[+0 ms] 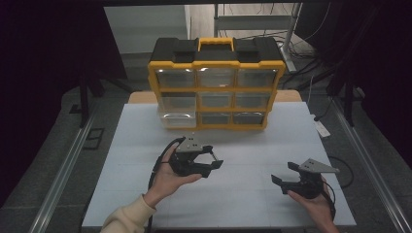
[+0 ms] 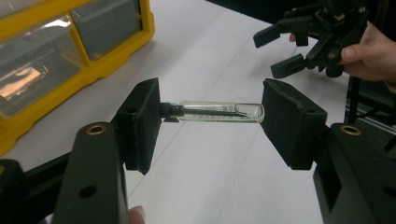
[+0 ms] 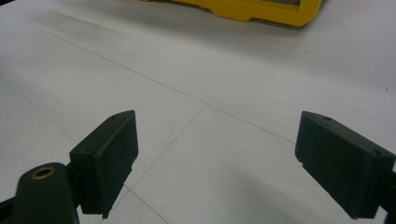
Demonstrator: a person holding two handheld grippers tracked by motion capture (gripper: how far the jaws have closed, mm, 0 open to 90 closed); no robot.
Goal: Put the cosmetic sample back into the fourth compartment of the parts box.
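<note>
The left gripper (image 2: pixel 212 121) pinches a small glass tube (image 2: pixel 219 112) end to end between half-spread jaws, above the white table (image 1: pixel 243 160) before the yellow drawer cabinet (image 1: pixel 216 85). Its printing is unreadable. The right gripper (image 3: pixel 217 163) gapes wide, empty.

Small clear glass vial (image 2: pixel 219 112) with dark cap, held level and crosswise between the pads of the left tool (image 2: pixel 212 123), capped end against one pad, rounded glass end just off the other. Suspended above the white worktop (image 2: pixel 224 177), near a yellow-framed organizer (image 1: pixel 216 82) of clear drawers.
</note>
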